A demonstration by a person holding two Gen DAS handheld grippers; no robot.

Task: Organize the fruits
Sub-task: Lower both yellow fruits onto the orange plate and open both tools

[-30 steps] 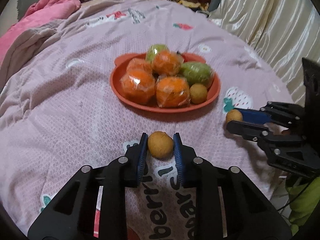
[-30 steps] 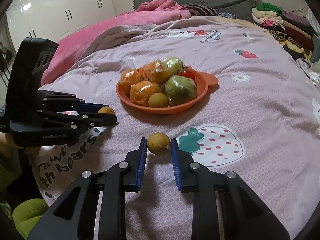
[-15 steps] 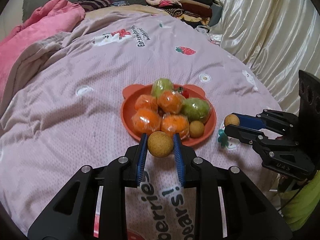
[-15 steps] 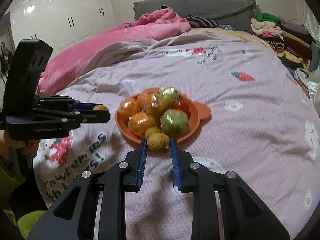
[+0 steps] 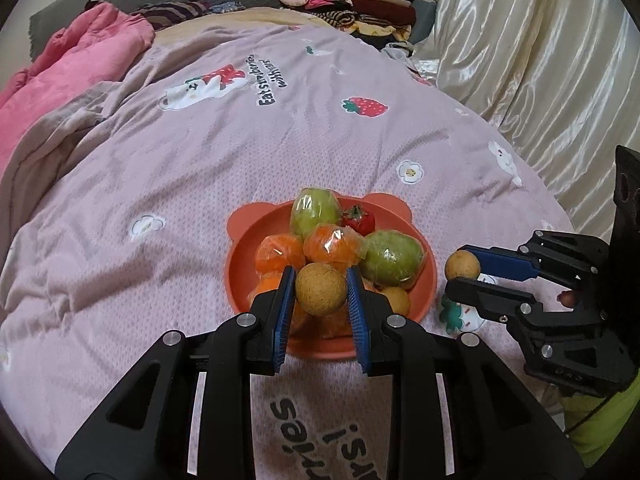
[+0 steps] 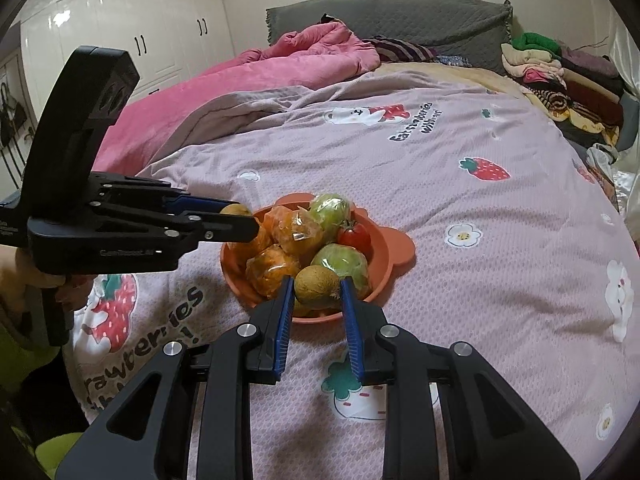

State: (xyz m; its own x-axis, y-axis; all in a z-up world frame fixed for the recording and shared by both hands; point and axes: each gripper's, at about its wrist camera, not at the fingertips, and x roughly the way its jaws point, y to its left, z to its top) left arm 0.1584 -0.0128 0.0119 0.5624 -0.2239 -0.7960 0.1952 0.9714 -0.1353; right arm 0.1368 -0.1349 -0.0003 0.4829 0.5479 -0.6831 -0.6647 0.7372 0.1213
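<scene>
Left gripper [image 5: 321, 289] clamps tan round fruit [image 5: 321, 288] above orange plate [image 5: 240, 276]; right gripper [image 6: 316, 287], at plate's 3 o'clock, clamps brownish fruit [image 6: 317, 287].

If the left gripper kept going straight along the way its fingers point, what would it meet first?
Probably the wrapped oranges heaped in the orange plate. The left gripper, shut on a small tan fruit, points down at that pile; depth is unclear, so the fruit it carries would likely touch first.
</scene>
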